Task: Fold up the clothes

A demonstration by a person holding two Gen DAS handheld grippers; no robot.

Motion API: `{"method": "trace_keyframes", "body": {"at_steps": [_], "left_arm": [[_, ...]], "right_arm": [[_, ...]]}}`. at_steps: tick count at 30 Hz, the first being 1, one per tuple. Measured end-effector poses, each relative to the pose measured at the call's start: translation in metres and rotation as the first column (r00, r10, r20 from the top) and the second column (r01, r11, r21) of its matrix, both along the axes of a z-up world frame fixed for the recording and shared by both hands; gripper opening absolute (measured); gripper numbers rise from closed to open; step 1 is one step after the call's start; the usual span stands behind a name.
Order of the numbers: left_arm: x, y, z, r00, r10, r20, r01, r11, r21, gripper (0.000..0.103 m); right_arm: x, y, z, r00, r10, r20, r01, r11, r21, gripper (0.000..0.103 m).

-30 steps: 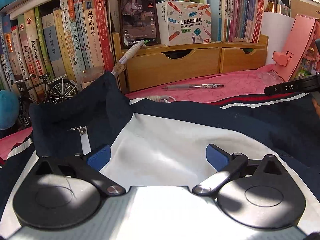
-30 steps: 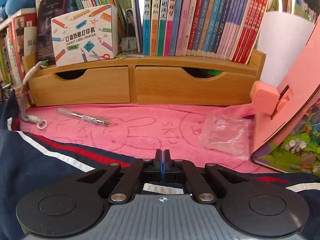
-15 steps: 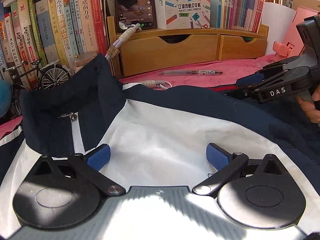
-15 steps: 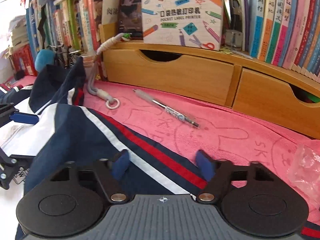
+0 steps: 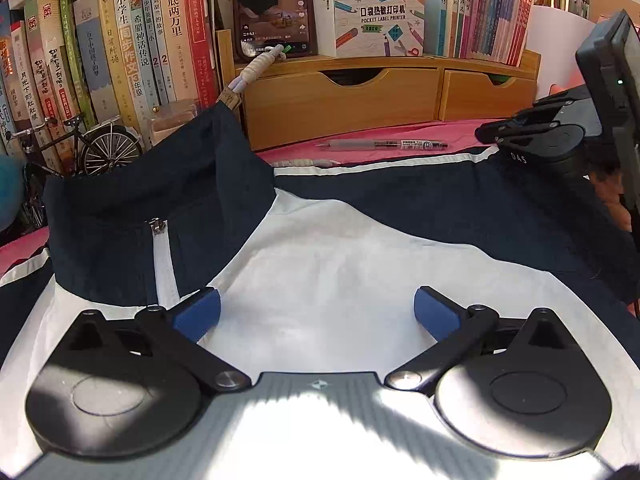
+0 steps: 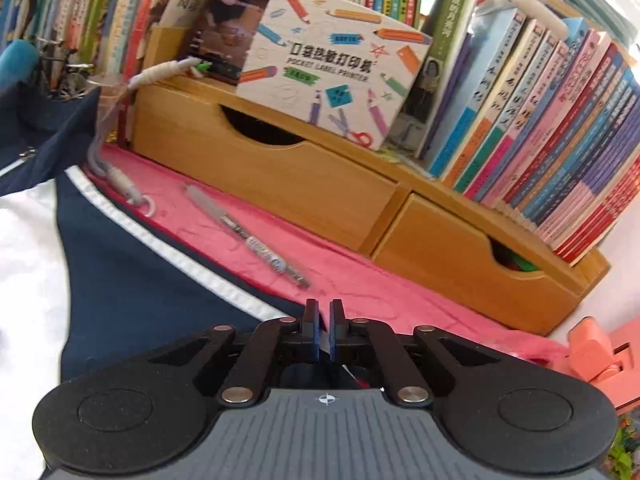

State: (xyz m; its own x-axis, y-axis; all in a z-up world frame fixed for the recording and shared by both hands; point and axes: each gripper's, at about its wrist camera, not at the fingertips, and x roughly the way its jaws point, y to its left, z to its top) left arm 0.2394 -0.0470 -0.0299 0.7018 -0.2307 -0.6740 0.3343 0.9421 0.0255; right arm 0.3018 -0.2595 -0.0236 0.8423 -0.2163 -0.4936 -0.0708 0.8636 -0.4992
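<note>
My left gripper [image 5: 316,314] was spread wide, blue pads [image 5: 197,314] far apart, hovering over the white chest panel of the jacket [image 5: 340,264]. Nothing sat between the pads; I couldn't tell if they touched the fabric. The navy-and-white zip-up jacket lay flat on the pink cloth [image 5: 400,136], collar [image 5: 152,192] standing up at the left, zipper pull [image 5: 157,226] just below it.

My right gripper [image 6: 324,334] was nearly pressed together, a thin slit left between the fingers, at the jacket's far edge where the white and red stripes [image 6: 180,256] ran. Fabric seemed pinched under the tips, but I couldn't confirm that. From the left wrist view the right gripper [image 5: 520,136] sat at the jacket's far right edge, with a hand [image 5: 612,200] behind it.

A pen [image 6: 248,236] lay on the pink cloth just beyond the jacket, near a corded loop [image 6: 124,188]. Behind it stood a wooden drawer unit [image 6: 320,200], carrying a label printer box [image 6: 328,76], a phone [image 5: 272,8] and books [image 6: 540,152]. A model bicycle [image 5: 76,148] stood at the far left.
</note>
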Motion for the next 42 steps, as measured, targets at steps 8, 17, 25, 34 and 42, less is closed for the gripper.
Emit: {"method": "trace_keyframes", "body": {"at_steps": [8,17,25,34,42], "left_arm": [[-0.007,0.014,0.010,0.999,0.030,0.021,-0.030,0.999,-0.027,0.103],[-0.091,0.112,0.030,0.998,0.063,0.032,-0.065,0.993,0.096,0.103],[-0.095,0.207,0.022,0.945,0.303,0.123,-0.325,0.916,0.234,0.103],[-0.108,0.261,0.053,0.874,0.463,0.145,-0.471,0.882,0.020,0.102],[-0.027,0.184,0.033,0.949,0.277,0.149,-0.308,0.915,0.259,0.102]], "right_arm": [[-0.039,0.003,0.020,0.981,0.181,-0.074,-0.146,0.931,0.334,0.028],[-0.155,0.104,0.024,0.714,0.687,-0.136,-0.564,0.680,0.469,0.063],[-0.139,0.020,0.015,0.923,0.353,-0.154,-0.270,0.878,0.395,0.071],[-0.151,0.026,0.047,0.958,0.272,-0.095,-0.229,0.919,0.322,0.081],[-0.133,0.141,0.055,0.866,0.490,-0.097,-0.421,0.821,0.387,0.081]]}}
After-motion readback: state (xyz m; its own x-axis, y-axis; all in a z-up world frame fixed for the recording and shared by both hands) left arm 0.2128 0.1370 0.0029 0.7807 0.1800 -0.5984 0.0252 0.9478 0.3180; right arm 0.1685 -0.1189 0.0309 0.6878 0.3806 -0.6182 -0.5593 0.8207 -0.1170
